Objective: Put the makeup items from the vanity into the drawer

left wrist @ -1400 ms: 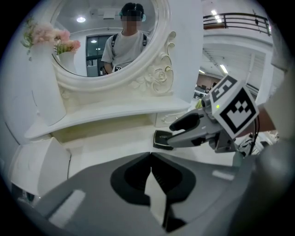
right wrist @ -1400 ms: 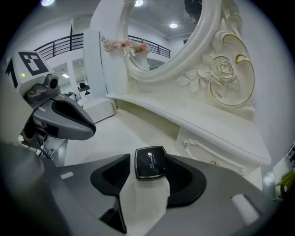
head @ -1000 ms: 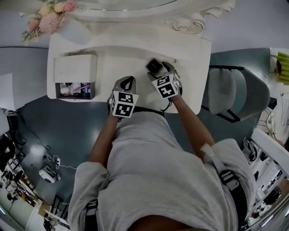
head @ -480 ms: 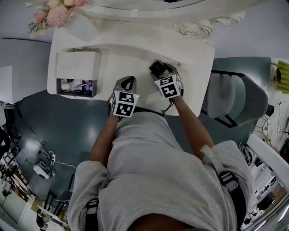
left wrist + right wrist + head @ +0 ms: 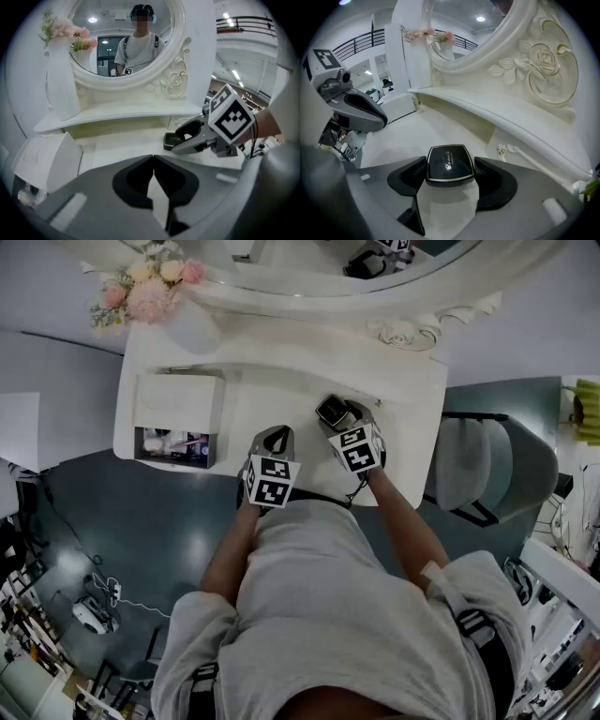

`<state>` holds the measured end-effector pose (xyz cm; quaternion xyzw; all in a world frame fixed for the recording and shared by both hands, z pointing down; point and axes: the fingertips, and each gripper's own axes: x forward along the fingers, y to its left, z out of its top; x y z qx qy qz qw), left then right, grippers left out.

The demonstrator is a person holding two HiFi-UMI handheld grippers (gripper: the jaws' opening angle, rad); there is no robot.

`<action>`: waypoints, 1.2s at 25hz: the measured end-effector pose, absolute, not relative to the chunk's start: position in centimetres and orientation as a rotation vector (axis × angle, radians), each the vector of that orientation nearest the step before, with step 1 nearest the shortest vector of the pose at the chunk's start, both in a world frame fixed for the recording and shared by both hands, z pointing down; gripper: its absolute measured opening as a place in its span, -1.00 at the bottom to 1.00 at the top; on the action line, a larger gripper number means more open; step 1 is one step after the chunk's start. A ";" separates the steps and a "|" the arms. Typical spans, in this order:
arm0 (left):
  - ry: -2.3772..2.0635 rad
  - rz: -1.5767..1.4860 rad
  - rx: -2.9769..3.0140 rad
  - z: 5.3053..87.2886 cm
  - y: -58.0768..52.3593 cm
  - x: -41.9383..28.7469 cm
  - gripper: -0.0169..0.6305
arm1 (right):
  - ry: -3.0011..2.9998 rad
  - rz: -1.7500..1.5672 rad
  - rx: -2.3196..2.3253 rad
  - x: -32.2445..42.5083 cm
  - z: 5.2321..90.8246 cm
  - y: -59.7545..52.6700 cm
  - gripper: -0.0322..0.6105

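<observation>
Right gripper view: with right claw [image 5: 451,174] just closed onto the compact [image 5: 450,161], left claw [image 5: 153,161] clenched empty, lift straight off tabletop [image 5: 408,131], carry level to drawer [image 5: 176,462].

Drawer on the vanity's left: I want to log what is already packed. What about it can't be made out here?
- Head view: the drawer is open, but its contents are too small and dim to name.
- Left gripper view: only a corner shows, cut off by the picture's lower-left edge.
- Right gripper view: its inside is not in view.
</observation>
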<state>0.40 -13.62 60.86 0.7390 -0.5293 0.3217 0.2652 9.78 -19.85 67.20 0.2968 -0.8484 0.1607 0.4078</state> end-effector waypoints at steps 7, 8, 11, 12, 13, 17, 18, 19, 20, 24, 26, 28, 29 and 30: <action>-1.447 0.829 2.022 59.4 -13.9 -0.3 -0.94 | -2.199 0.380 0.747 7.4 64.4 -19.1 0.12; -1.450 0.827 2.028 59.2 -14.0 -0.4 -0.94 | -2.211 0.381 0.750 7.0 63.8 -18.9 0.12; -1.458 0.813 2.049 58.4 -14.6 -0.8 -0.94 | -2.234 0.380 0.766 5.9 62.0 -18.7 0.12; -1.461 0.806 2.056 58.1 -14.8 -0.8 -0.94 | -2.238 0.377 0.769 5.6 61.4 -18.6 0.12; -1.464 0.799 2.063 57.8 -14.9 -0.9 -0.94 | -2.244 0.371 0.770 5.3 60.9 -18.6 0.12; -1.480 0.783 2.081 56.7 -15.4 -1.5 -0.94 | -2.279 0.336 0.756 3.8 59.8 -18.6 0.12; -1.488 0.780 2.080 56.6 -15.4 -1.8 -0.94 | -2.288 0.329 0.751 3.3 59.6 -18.5 0.12; -1.496 0.777 2.076 56.5 -15.4 -2.2 -0.94 | -2.298 0.322 0.744 2.7 59.3 -18.4 0.12; -1.506 0.774 2.068 56.4 -15.3 -2.7 -0.94 | -2.307 0.318 0.735 2.1 59.1 -18.2 0.12; -1.559 0.751 2.017 56.4 -14.6 -5.1 -0.94 | -2.334 0.305 0.688 -0.5 58.2 -17.3 0.12; -1.592 0.737 1.983 56.6 -13.8 -6.6 -0.94 | -2.350 0.285 0.650 -2.0 58.3 -16.8 0.12; -1.632 0.722 1.938 56.8 -12.8 -8.2 -0.94 | -2.370 0.264 0.600 -3.7 58.4 -16.0 0.12; -1.653 0.714 1.914 56.8 -12.3 -9.1 -0.94 | -2.376 0.258 0.575 -4.6 58.3 -15.7 0.12; -1.675 0.705 1.892 56.7 -11.9 -10.0 -0.94 | -2.381 0.252 0.551 -5.5 58.1 -15.3 0.12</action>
